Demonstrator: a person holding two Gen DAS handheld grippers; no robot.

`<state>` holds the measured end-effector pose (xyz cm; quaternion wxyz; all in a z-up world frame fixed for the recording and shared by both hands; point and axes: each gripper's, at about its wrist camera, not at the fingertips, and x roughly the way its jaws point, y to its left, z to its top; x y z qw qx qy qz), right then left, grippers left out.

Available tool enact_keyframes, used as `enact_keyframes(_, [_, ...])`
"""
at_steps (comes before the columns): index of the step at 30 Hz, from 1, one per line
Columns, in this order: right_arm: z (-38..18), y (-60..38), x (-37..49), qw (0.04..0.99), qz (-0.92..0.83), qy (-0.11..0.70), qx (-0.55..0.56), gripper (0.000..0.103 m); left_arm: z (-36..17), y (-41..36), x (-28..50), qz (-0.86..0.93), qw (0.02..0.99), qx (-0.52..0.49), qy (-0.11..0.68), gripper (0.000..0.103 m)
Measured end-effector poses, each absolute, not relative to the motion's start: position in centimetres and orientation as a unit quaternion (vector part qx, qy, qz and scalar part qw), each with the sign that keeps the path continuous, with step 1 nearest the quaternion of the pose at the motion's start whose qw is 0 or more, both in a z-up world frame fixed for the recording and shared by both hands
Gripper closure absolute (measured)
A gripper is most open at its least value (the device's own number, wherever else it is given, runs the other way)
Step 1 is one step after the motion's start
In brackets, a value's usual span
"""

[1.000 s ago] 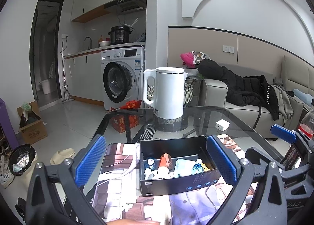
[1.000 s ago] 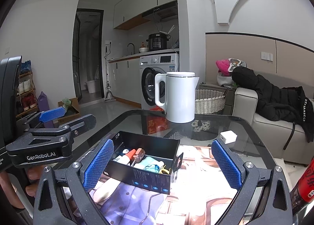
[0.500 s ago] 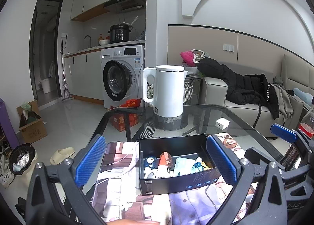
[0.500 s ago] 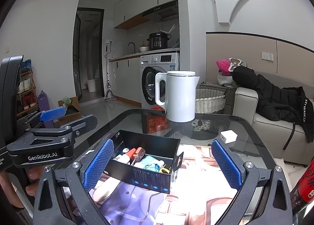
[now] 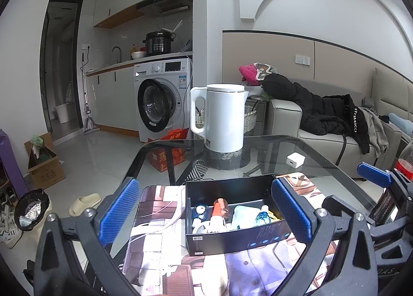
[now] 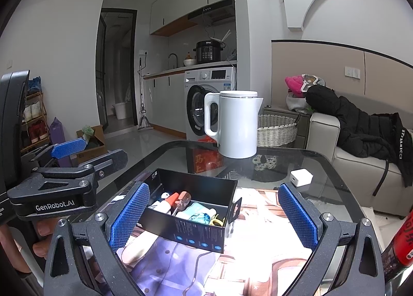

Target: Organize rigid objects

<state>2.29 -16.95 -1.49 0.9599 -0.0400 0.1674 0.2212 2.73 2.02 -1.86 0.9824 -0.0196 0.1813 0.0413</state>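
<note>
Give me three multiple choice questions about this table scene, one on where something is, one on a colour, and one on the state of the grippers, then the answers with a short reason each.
1. Where does the white kettle stand relative to the black box?
A. Inside it
B. Beyond it, farther along the glass table
C. On the sofa

2. What colour are the pads on the gripper fingers?
A. Blue
B. Red
C. Yellow

3. How do the left gripper and right gripper stand?
A. Both open, holding nothing
B. Left shut on the kettle
C. Right shut on the box

Answers:
1. B, the kettle sits upright on the glass past the box's far wall.
2. A, each finger carries a blue textured pad.
3. A, both pairs of fingers are spread wide with nothing clamped between them.
</note>
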Motion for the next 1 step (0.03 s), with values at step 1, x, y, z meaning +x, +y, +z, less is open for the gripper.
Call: enact_keyframes(1, [-1.59,-17.01,2.27,0.96,0.221,0.169,-0.04,0.001,-1.9,2.06,2.78,0.041,0.982,-0.02,0.183,0.0])
